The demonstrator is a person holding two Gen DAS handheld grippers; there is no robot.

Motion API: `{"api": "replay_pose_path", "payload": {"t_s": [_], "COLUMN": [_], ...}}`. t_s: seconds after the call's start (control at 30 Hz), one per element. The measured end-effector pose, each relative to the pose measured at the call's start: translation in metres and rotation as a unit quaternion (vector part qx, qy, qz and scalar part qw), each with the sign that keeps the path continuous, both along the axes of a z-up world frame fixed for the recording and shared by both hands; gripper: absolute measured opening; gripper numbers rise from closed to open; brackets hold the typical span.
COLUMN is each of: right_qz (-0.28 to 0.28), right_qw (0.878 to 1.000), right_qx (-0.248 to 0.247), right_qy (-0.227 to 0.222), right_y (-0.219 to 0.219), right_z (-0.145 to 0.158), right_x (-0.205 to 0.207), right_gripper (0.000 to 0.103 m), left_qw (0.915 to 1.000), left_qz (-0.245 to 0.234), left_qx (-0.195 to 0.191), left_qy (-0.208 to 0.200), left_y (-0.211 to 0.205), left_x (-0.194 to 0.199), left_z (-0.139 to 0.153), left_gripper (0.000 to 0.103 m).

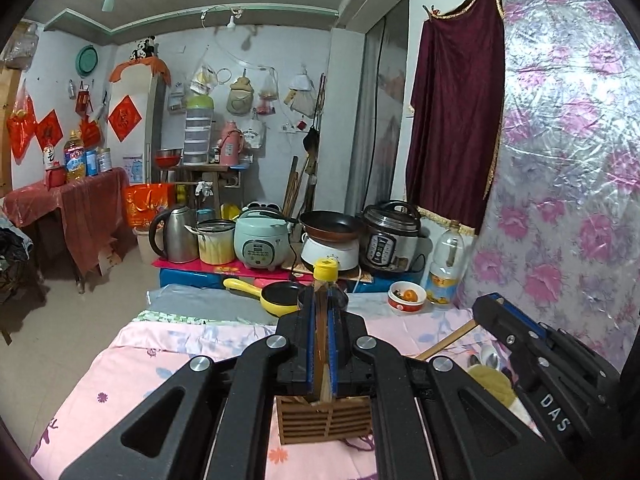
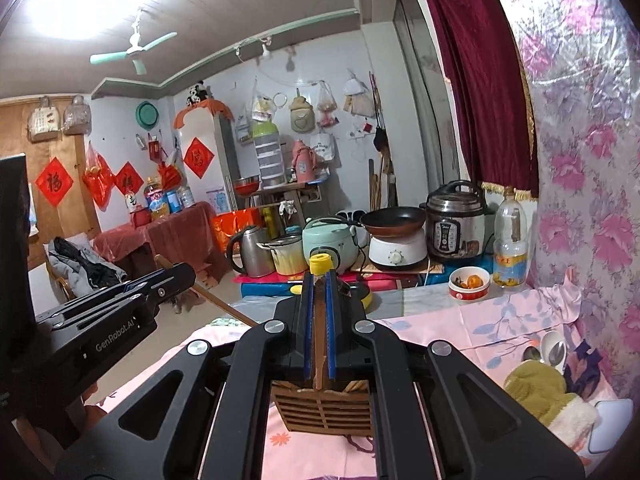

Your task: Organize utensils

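Both grippers hold wood: the left gripper is clamped on a wooden utensil over the slatted wooden holder on the pink-clothed table, the right gripper likewise. Only the right view shows spoons by the floral wall; pink cloth lies bare leftward.

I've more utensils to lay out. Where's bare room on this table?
Bare: the pink floral cloth left of the brown slatted wooden holder, and ahead of it up to the yellow saucepan. Crowded: right, metal spoons and green plush mitt.
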State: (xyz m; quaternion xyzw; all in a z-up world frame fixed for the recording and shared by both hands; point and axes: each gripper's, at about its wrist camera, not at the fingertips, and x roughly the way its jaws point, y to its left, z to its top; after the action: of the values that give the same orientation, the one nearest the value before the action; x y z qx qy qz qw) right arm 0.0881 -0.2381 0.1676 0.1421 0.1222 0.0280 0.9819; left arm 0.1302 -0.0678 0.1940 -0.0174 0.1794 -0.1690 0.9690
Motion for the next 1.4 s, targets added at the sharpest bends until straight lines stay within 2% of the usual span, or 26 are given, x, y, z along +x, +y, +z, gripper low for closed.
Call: {"api": "replay_pose_path", "payload": {"t_s": [0.1, 0.3, 0.53, 0.63, 0.67, 0.7, 0.73, 0.77, 0.87, 0.97, 1.17, 1.4], "right_qz": [-0.001, 0.000, -0.001, 0.007, 0.011, 0.011, 0.008, 0.011, 0.015, 0.005, 0.003, -0.005], "right_qw": [1.000, 0.999, 0.998, 0.996, 0.995, 0.994, 0.993, 0.992, 0.994, 0.996, 0.996, 0.997], "right_qx": [-0.005, -0.010, -0.013, -0.020, -0.024, -0.020, -0.008, 0.006, 0.014, 0.006, 0.005, -0.001], "right_qy": [0.013, 0.039, 0.060, 0.085, 0.101, 0.110, 0.118, 0.122, 0.109, 0.094, 0.087, 0.073], "right_y": [0.000, 0.000, 0.001, 0.004, 0.005, 0.004, 0.001, -0.004, -0.011, -0.012, -0.013, -0.013], "right_z": [-0.010, -0.025, -0.037, -0.051, -0.058, -0.063, -0.068, -0.070, -0.063, -0.055, -0.048, -0.040], "right_x": [0.016, 0.038, 0.050, 0.065, 0.072, 0.076, 0.079, 0.080, 0.073, 0.062, 0.051, 0.037], "right_gripper": [0.006, 0.006, 0.006, 0.007, 0.008, 0.008, 0.012, 0.012, 0.013, 0.018, 0.025, 0.031], "left_qw": [0.9999, 0.9968, 0.9949, 0.9927, 0.9918, 0.9906, 0.9902, 0.9913, 0.9940, 0.9955, 0.9952, 0.9946], "left_qz": [-0.005, -0.016, -0.001, 0.013, 0.020, 0.030, 0.034, 0.036, 0.048, 0.057, 0.076, 0.084], "left_qx": [0.000, -0.005, 0.021, 0.036, 0.041, 0.045, 0.044, 0.036, 0.044, 0.041, 0.057, 0.060], "left_qy": [0.012, 0.079, 0.099, 0.114, 0.119, 0.126, 0.128, 0.121, 0.088, 0.065, 0.025, -0.001], "left_y": [-0.004, -0.004, -0.007, -0.012, -0.011, -0.011, -0.009, -0.006, -0.002, 0.002, -0.001, 0.000], "left_x": [0.016, 0.052, 0.066, 0.075, 0.078, 0.081, 0.081, 0.079, 0.067, 0.052, 0.031, 0.013], "left_z": [-0.011, -0.040, -0.059, -0.072, -0.075, -0.078, -0.080, -0.078, -0.066, -0.056, -0.043, -0.034], "left_gripper": [0.006, 0.006, 0.006, 0.006, 0.013, 0.025, 0.049, 0.059, 0.061, 0.072, 0.078, 0.079]}}
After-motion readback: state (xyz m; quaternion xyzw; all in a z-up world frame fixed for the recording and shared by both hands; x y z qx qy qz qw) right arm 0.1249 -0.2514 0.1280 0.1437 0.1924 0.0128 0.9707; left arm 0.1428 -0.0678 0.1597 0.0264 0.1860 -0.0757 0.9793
